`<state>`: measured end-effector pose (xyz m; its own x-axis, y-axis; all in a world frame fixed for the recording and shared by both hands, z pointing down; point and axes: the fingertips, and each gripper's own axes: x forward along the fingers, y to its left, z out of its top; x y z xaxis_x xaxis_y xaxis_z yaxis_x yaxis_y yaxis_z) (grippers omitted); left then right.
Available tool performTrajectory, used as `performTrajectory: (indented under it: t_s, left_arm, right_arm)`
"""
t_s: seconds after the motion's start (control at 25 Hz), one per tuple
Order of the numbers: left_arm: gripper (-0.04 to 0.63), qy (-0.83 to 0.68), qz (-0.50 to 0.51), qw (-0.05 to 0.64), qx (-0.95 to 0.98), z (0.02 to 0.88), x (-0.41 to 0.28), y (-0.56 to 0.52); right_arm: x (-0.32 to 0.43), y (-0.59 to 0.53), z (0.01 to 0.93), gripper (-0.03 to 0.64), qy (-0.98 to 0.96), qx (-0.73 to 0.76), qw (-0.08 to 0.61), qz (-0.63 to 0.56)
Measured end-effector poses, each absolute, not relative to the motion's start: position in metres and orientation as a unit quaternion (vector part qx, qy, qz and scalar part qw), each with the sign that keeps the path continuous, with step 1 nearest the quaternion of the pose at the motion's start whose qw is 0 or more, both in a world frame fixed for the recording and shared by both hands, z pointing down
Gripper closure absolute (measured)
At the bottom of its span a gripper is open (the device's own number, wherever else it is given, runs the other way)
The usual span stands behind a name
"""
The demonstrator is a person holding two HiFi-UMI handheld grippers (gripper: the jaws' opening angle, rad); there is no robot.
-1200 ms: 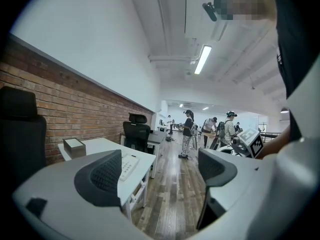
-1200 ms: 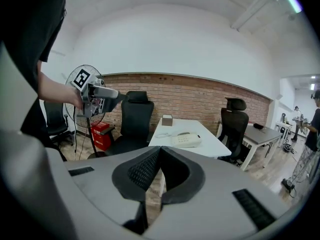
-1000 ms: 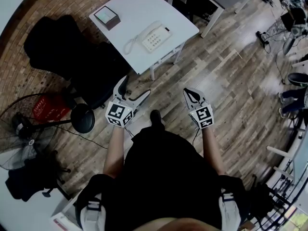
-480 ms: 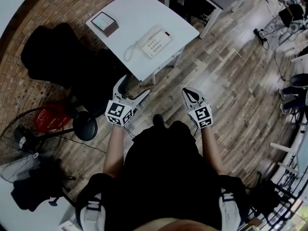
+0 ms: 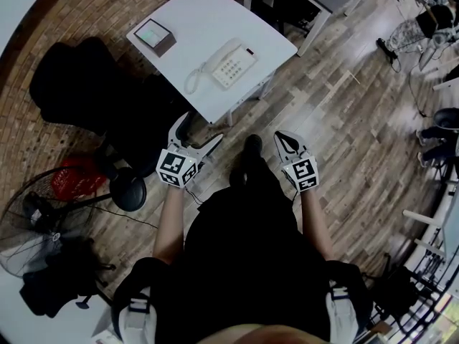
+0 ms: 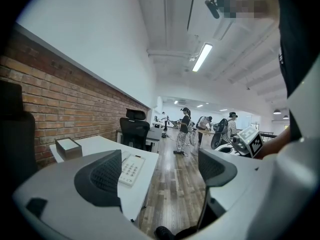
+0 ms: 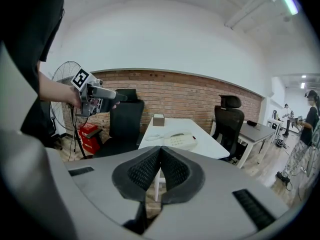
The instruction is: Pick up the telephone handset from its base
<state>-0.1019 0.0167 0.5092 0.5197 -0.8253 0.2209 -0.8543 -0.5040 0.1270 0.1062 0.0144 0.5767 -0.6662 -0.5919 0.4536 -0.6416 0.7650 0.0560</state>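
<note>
Overhead: a person stands on the wood floor (image 5: 337,120), back from the white counter (image 5: 208,13), one shoe (image 5: 252,146) forward between the two grippers.
Telephone (image 5: 231,63): pale, keypad up, sitting on the counter near the edge that faces the person.
Handset (image 5: 217,57): lying in its cradle along the left side of the telephone, with the coiled cord (image 5: 191,81) looped on the counter just beside it. Untouched, and well apart from both grippers.
Left gripper (image 5: 197,131): held over the floor, just off the counter's near corner. Its fingers (image 6: 102,176) stand wide apart with nothing between them. The left gripper view shows the telephone (image 6: 131,169) and bare floor through the gap.
Right gripper (image 5: 283,138): held over the floor to the right of the shoe. Its fingers (image 7: 145,171) are pressed together pad to pad and grip nothing. It points toward the counter, so the telephone (image 7: 181,140) shows just above the fingertips.
Box (image 5: 156,34): small, dark sides and pale top, near the far-left corner of the counter, apart from the telephone.
Around: a black chair (image 5: 72,70) left of the counter; a red crate (image 5: 75,181) and a floor fan (image 5: 29,221) lower left; a brick wall (image 7: 190,91) behind the counter.
</note>
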Motion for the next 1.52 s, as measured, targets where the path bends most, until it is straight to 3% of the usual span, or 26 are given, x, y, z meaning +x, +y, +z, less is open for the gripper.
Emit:
performTrajectory:
  t_s: [1.52]
  left_arm:
    - [0.127, -0.498, 0.115, 0.147, 0.847, 0.544, -0.123, -0.127]
  right_arm:
    - [0.073, -0.132, 0.587, 0.618, -0.918, 0.305, 0.241, 0.075]
